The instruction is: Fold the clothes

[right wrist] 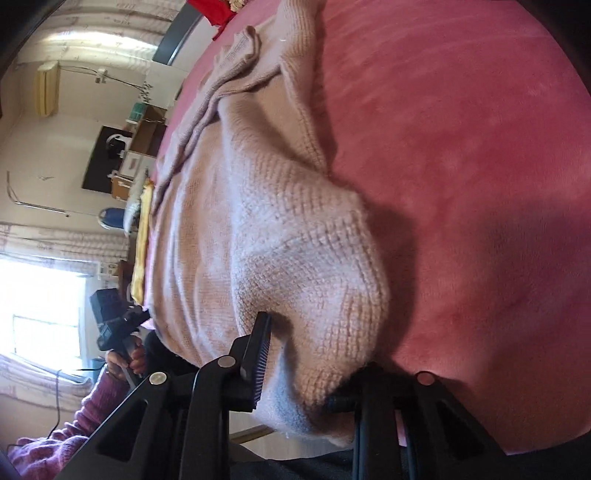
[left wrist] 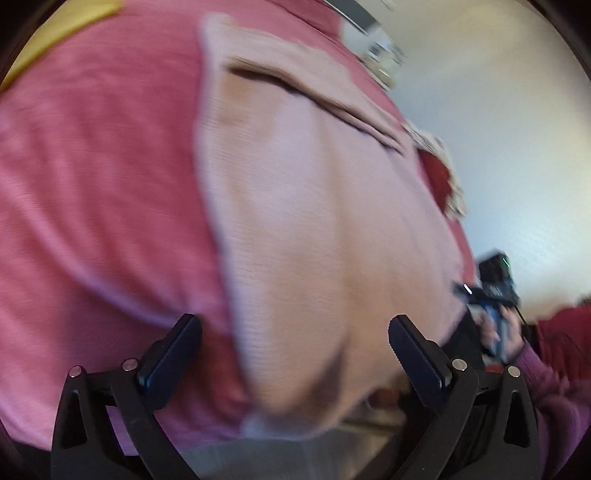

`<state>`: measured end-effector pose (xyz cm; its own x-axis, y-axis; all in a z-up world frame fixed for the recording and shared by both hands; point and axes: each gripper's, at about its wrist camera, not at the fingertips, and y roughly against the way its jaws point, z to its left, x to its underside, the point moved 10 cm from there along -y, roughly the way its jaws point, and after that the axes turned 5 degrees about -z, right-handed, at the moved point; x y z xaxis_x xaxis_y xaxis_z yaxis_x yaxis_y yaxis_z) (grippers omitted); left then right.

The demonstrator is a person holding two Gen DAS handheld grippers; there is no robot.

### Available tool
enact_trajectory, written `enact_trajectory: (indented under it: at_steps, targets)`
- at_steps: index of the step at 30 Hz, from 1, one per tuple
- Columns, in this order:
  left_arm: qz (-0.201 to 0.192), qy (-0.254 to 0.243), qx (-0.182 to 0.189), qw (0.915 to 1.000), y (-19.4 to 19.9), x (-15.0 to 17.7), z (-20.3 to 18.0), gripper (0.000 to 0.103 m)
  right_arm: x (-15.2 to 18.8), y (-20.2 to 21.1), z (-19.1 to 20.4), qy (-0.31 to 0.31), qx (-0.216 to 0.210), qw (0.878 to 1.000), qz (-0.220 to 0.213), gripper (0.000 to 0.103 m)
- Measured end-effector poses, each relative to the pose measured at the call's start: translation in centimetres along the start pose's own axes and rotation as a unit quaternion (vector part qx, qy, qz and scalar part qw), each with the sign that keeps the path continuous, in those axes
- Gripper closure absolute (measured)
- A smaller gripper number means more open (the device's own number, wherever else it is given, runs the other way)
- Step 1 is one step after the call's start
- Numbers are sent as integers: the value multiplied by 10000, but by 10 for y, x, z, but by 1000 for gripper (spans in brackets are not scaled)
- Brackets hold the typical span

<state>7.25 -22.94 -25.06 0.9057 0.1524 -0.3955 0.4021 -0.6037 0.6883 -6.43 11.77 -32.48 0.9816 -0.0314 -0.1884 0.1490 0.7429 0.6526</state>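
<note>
A pale pink knitted sweater (left wrist: 314,221) (right wrist: 258,221) lies spread on a pink bedspread (left wrist: 92,184) (right wrist: 461,166). My left gripper (left wrist: 293,321) is open wide just over the sweater's near edge; its pads touch nothing. In the right wrist view a bulging fold of the sweater sits between the jaws of my right gripper (right wrist: 306,350). The ridged left pad (right wrist: 260,365) shows bare with a dark gap beside the cloth, and the other finger is hidden under the fold. Each gripper also shows in the other's view, in a hand: right gripper (left wrist: 495,291), left gripper (right wrist: 110,317).
A yellow cloth (left wrist: 55,29) (right wrist: 142,240) lies at the bed's far side and a red item (left wrist: 439,177) (right wrist: 210,7) near its head. The person's purple knitted sleeve (left wrist: 546,387) (right wrist: 74,424) is close by. Shelves with boxes (right wrist: 140,136) and a bright window (right wrist: 37,295) stand beyond the bed.
</note>
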Motion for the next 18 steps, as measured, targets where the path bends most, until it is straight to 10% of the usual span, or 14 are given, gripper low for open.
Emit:
enact_trajectory:
  at_steps: [8, 10, 13, 18]
  targets:
    - [269, -470, -676, 9962, -11, 9, 4, 5, -4, -9, -8, -356, -149, 9992, 53, 79]
    - [206, -514, -1064, 9928, -7, 7, 13, 51, -3, -9, -6, -337, -116, 9994, 1, 79]
    - [383, -194, -628, 9971, -4, 14, 16, 90, 11, -19, 16, -126, -385, 9987, 297, 97]
    - [503, -11, -159, 9986, -6, 18, 6, 93, 34, -48, 52, -204, -797, 9945, 647, 98]
